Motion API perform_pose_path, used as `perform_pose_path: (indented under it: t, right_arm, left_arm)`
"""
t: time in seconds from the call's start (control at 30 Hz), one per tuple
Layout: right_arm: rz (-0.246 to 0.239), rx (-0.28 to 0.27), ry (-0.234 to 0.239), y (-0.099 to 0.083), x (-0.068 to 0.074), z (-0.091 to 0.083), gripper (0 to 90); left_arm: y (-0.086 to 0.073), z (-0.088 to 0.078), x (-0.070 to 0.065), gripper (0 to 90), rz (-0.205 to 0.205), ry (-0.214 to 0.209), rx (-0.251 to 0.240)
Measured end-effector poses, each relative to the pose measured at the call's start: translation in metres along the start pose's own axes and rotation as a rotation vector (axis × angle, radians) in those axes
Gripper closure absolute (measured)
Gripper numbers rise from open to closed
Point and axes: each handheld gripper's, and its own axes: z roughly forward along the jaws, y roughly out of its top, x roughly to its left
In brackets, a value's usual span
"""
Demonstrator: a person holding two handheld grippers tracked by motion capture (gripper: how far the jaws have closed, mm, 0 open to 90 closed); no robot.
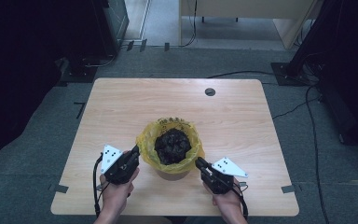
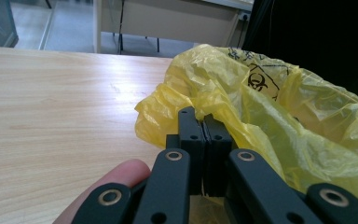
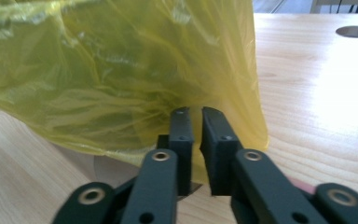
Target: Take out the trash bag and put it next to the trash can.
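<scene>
The yellow bag [image 1: 170, 148] sits at the surface [image 1: 121, 107] centre — thin, crinkly, slippery film lining a container of dark stuff. The left hand-held gripper [image 1: 135, 150] pinches its rim at nine o'clock, the right hand-held gripper [image 1: 198, 162] at four — best grabbed by that loose edge.

Bag [image 1: 192, 150] on table [image 1: 121, 107], between left tongs [image 1: 135, 150] and right tongs [image 1: 199, 162].
</scene>
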Motion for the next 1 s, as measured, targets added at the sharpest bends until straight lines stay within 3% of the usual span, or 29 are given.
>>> perform_pose_path:
  t: [0.33, 0.73, 0.83, 1.0]
  right_arm:
    - [-0.011, -0.053, -0.003, 0.008, -0.001, -0.008, 90.0]
    - [0.023, -0.080, -0.021, 0.011, -0.008, -0.015, 90.0]
    - [0.038, -0.063, -0.030, 0.009, -0.012, -0.015, 79.8]
    - [0.049, 0.013, -0.011, -0.003, -0.018, -0.014, 68.6]
  left_arm:
    - [0.010, -0.007, -0.006, 89.3, -0.001, -0.023, -0.036]
    - [0.016, -0.007, -0.008, 89.4, -0.003, -0.023, -0.044]
    - [0.017, -0.005, -0.006, 89.3, 0.006, -0.010, -0.046]
    - [0.015, -0.001, 0.001, 89.3, -0.004, 0.008, -0.034]
